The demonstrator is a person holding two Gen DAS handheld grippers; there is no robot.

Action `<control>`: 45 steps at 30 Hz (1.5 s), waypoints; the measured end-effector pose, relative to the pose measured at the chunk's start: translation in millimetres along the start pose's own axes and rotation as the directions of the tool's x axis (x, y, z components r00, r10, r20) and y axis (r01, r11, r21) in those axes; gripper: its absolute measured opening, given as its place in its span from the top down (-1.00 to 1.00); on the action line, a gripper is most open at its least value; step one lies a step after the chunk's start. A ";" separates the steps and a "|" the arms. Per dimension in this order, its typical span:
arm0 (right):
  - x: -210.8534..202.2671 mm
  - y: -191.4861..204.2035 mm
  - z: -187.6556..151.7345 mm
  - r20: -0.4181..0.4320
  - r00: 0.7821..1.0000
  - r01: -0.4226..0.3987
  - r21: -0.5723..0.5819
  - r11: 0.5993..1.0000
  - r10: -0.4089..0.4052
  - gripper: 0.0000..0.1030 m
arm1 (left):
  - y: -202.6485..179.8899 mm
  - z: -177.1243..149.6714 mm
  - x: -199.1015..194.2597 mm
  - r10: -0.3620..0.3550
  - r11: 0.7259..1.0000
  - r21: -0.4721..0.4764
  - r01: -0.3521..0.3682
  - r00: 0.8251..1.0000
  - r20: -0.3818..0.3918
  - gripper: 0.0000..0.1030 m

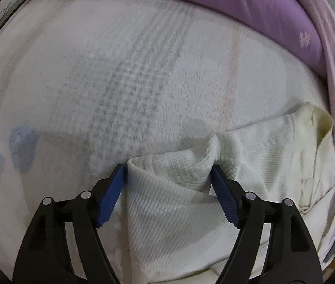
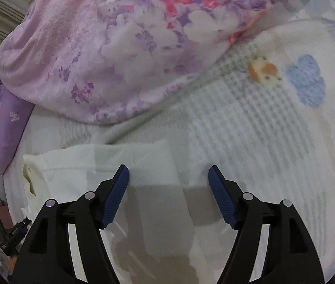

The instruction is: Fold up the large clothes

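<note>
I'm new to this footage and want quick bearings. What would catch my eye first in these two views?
Probably the pink floral quilt heaped across the back of the bed, with a purple pillow beside it. Next, the cream knitted garment lying on the pale fleece blanket: a bunched fold of it rises between the open blue pads of the left hand-held gripper. The right hand-held gripper, also open, hangs over the garment's flat edge.

Soft, dim indoor light, no glare. Both fisheye views bow hard at black-vignetted edges. A blocky grey shadow lies across the cream waffle-knit garment [image 2: 110,163], and the fluffy white bed blanket [image 1: 125,75] smears with blur in both views, its weave soft.
</note>
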State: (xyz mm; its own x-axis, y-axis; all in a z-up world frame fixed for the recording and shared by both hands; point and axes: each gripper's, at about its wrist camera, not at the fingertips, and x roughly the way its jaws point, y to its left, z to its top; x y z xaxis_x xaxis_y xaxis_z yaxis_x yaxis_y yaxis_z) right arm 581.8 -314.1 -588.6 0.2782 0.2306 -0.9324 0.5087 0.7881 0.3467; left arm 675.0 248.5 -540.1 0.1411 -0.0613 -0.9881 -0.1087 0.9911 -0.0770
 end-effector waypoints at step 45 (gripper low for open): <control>-172.8 -132.6 -363.0 -0.126 0.992 0.010 -0.009 1.000 -0.011 0.76 | 104.5 -408.1 -166.0 -0.134 0.919 -0.370 0.134 0.991 0.025 0.52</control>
State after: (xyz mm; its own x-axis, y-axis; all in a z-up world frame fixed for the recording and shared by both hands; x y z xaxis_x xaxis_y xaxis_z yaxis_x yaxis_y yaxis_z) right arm 170.5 -251.3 -510.4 0.1683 0.2920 -0.9415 0.5039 0.7954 0.3368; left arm 238.6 313.9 -438.5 0.1791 -0.1907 -0.9652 -0.4455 0.8590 -0.2524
